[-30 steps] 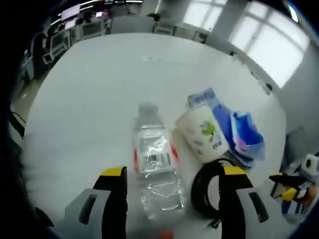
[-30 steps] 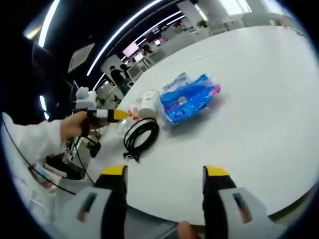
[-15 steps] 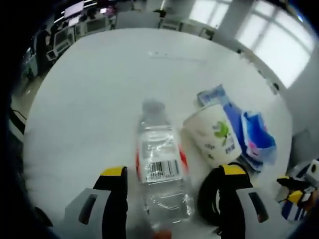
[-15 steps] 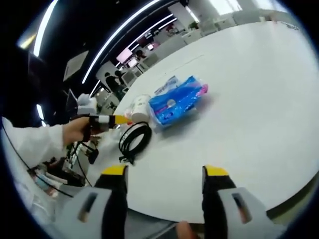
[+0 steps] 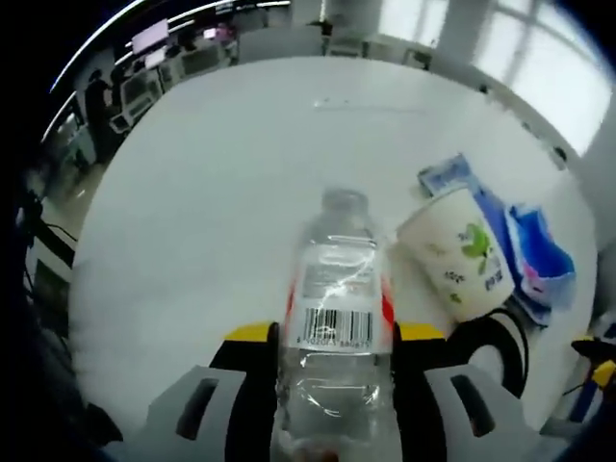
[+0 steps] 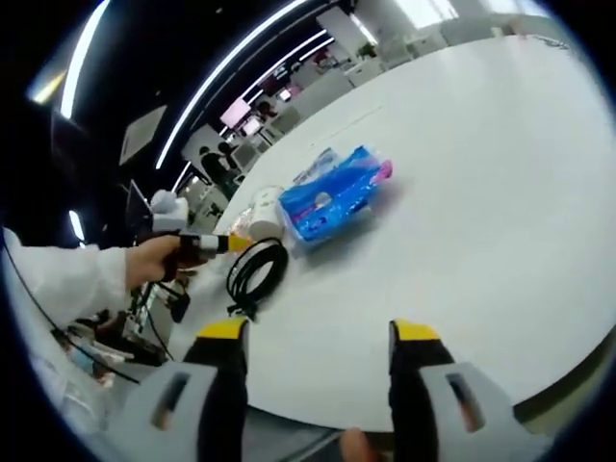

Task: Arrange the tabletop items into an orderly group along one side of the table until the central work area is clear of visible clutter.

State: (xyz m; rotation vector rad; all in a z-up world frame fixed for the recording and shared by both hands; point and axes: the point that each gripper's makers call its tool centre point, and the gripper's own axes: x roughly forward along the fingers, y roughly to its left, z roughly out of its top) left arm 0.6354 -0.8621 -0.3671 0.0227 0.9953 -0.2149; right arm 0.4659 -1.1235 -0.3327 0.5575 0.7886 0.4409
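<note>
Open-plan office or lab, monitors [image 5: 144,38] on far desks, ceiling strip lights [image 6: 231,63], big windows [image 5: 563,67]

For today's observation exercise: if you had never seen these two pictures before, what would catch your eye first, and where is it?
The clear bottle lying between the left gripper jaws, which press on both its sides, at the bottom of the left gripper view. Just to its right lie a white cup on its side, a blue packet and a black cable coil. In the right gripper view, the right gripper stands open over bare white table.
</note>
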